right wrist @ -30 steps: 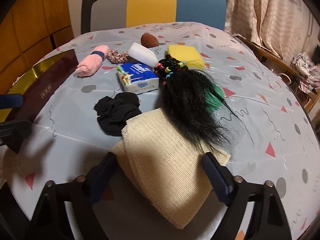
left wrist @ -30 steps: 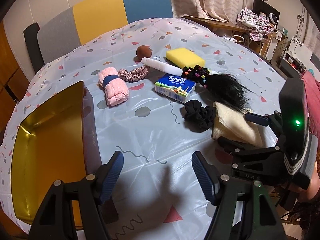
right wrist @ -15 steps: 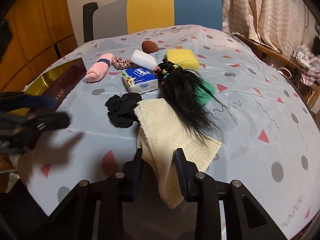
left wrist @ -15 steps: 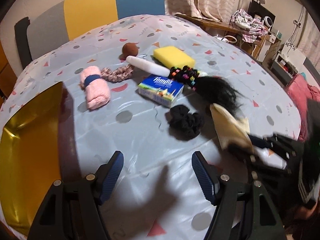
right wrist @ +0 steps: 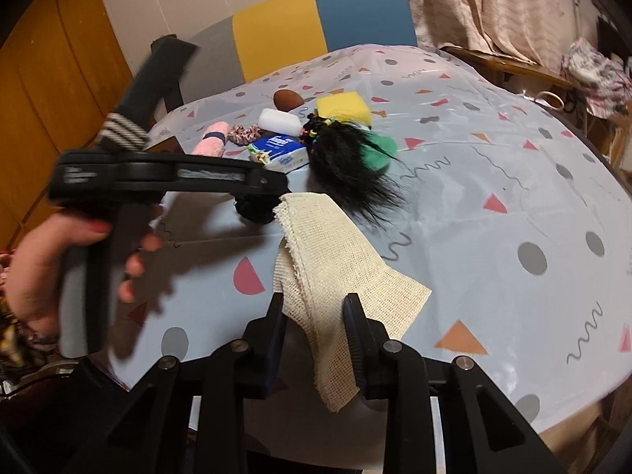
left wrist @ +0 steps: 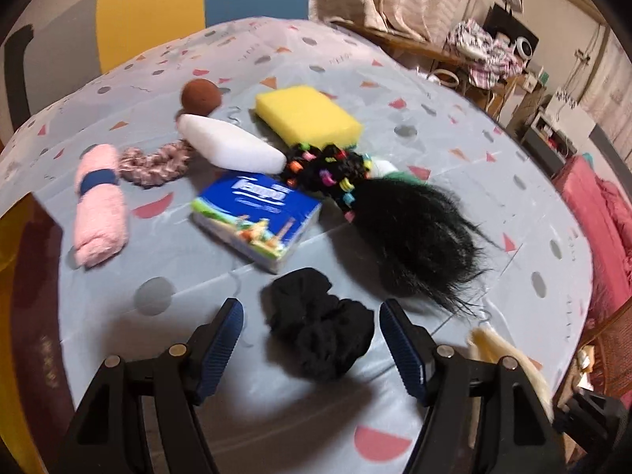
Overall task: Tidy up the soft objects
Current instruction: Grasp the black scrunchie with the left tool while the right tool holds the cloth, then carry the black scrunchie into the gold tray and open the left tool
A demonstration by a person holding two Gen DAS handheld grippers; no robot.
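My left gripper (left wrist: 312, 339) is open, its fingers on either side of a black scrunchie (left wrist: 320, 335) on the table. It also shows in the right wrist view (right wrist: 272, 193), low over the scrunchie. My right gripper (right wrist: 316, 335) is shut on a cream mesh cloth (right wrist: 335, 260) and holds it above the table near the front edge; a corner of the cloth shows in the left wrist view (left wrist: 497, 351). Behind lie a black wig with coloured beads (left wrist: 399, 217), a tissue pack (left wrist: 256, 217), a pink rolled towel (left wrist: 98, 205), a pink scrunchie (left wrist: 154, 162), a white sponge (left wrist: 233, 146), a yellow sponge (left wrist: 308, 114) and a brown ball (left wrist: 201, 94).
A gold tray (left wrist: 12, 237) lies at the table's left edge. A green item (right wrist: 379, 150) sits partly under the wig. A chair (right wrist: 316, 23) stands behind the table. A red bed (left wrist: 600, 213) and cluttered shelves are to the right.
My right gripper has shut on the cream cloth and lifted it off the table. My left gripper has moved forward and right, and now brackets the black scrunchie.
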